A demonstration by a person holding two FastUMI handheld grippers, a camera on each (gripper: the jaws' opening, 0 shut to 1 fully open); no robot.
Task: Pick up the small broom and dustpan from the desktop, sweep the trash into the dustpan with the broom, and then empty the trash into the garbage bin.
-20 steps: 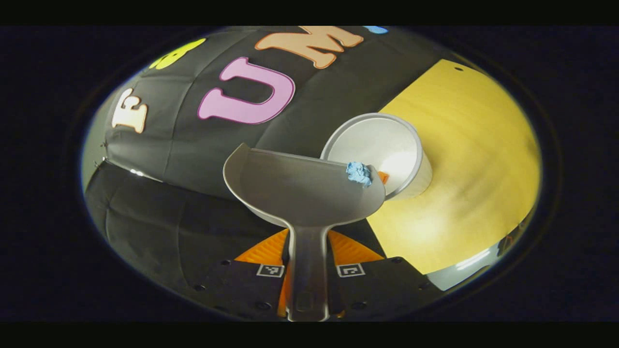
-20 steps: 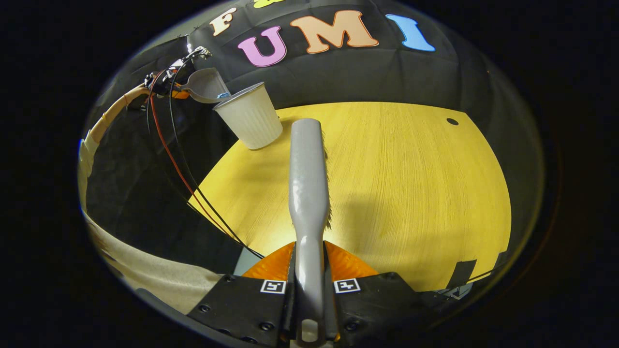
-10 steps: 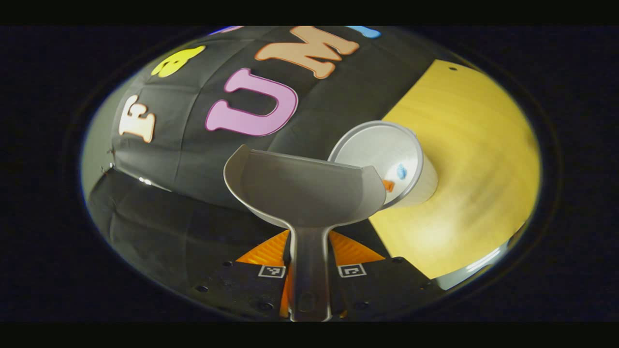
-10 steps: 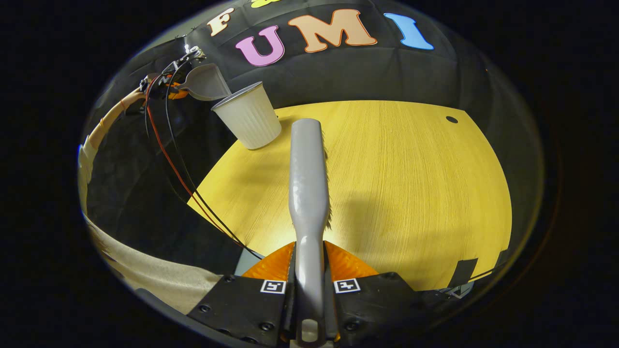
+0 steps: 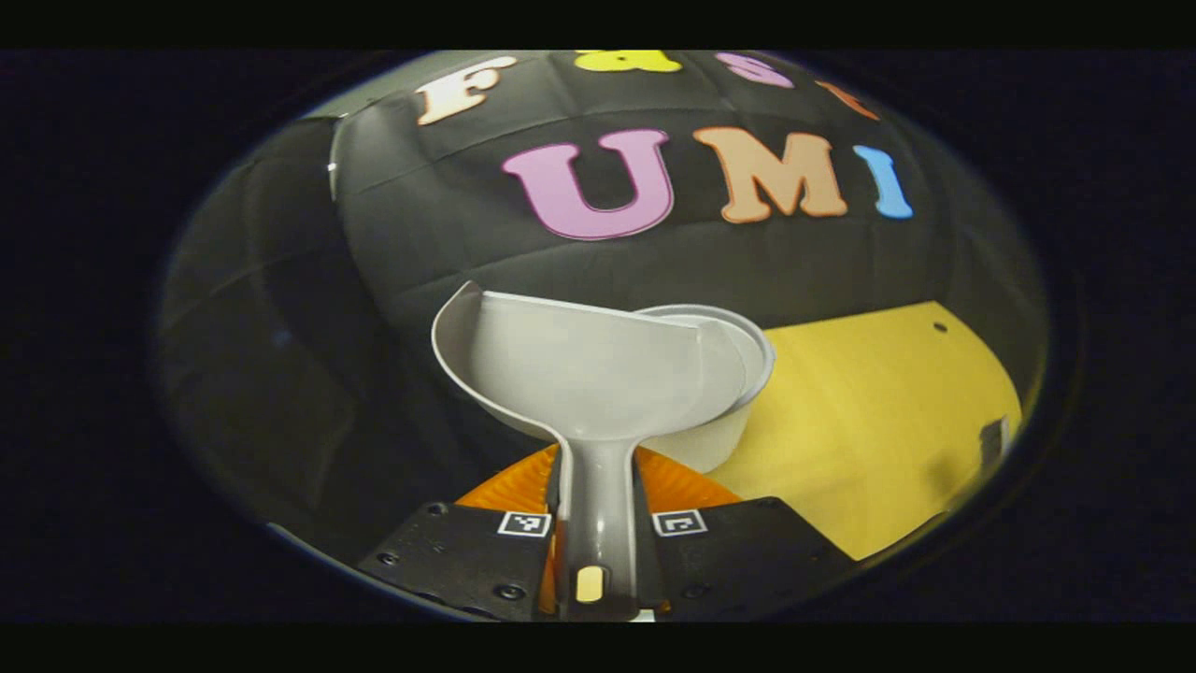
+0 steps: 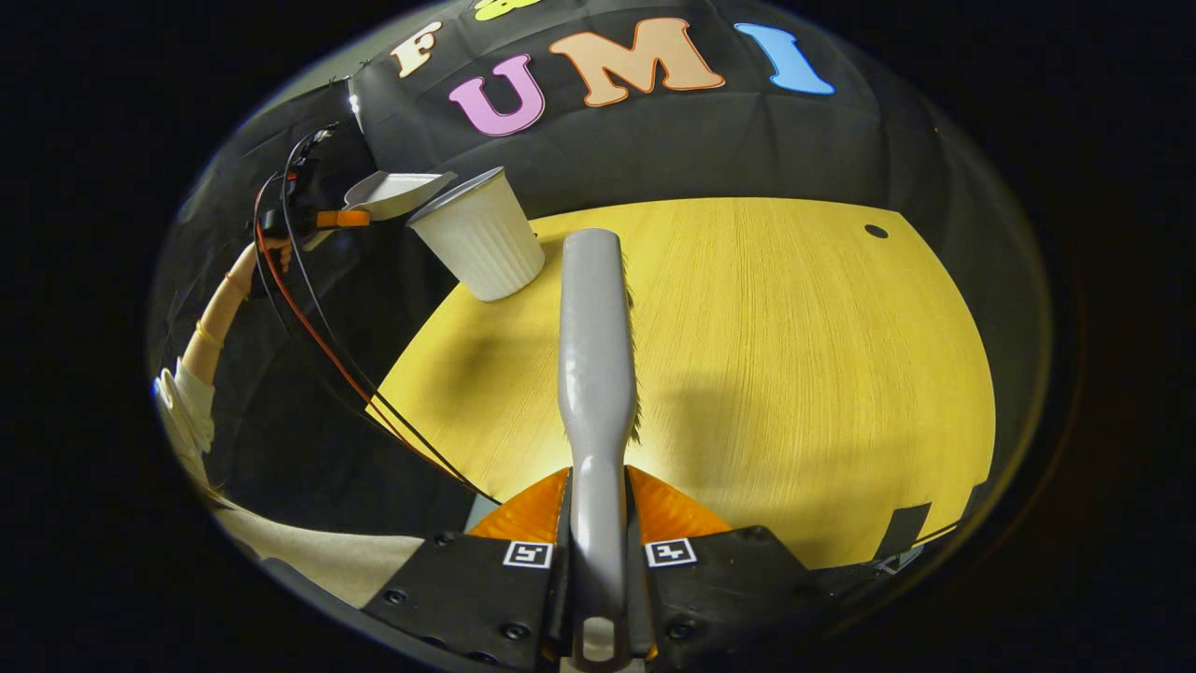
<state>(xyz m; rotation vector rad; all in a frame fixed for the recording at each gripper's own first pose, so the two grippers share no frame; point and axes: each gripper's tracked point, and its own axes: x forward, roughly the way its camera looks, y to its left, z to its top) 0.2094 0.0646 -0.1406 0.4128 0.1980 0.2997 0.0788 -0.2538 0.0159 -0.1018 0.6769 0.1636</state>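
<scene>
My left gripper (image 5: 598, 486) is shut on the handle of the grey dustpan (image 5: 579, 374). The pan is held level in the air, its scoop bare, with its right corner over the rim of the white garbage bin (image 5: 729, 411). In the right gripper view the same dustpan (image 6: 392, 192) sits beside the bin's (image 6: 481, 248) rim at the table's far left corner, held out by the left gripper (image 6: 322, 220) and a bare forearm. My right gripper (image 6: 598, 523) is shut on the grey broom (image 6: 593, 336), which points forward above the yellow desktop (image 6: 775, 374).
Red and black cables (image 6: 327, 346) hang from the left gripper down past the table's left edge. A light sleeve (image 6: 318, 556) crosses the lower left. A small dark hole (image 6: 875, 231) marks the desktop's far right. Black cloth walls stand behind the table.
The blue scrap slid off the tipped dustpan into the bin. Since then the dustpan has rolled back to level and lowered next to the bin's rim. The broom has stayed put.
</scene>
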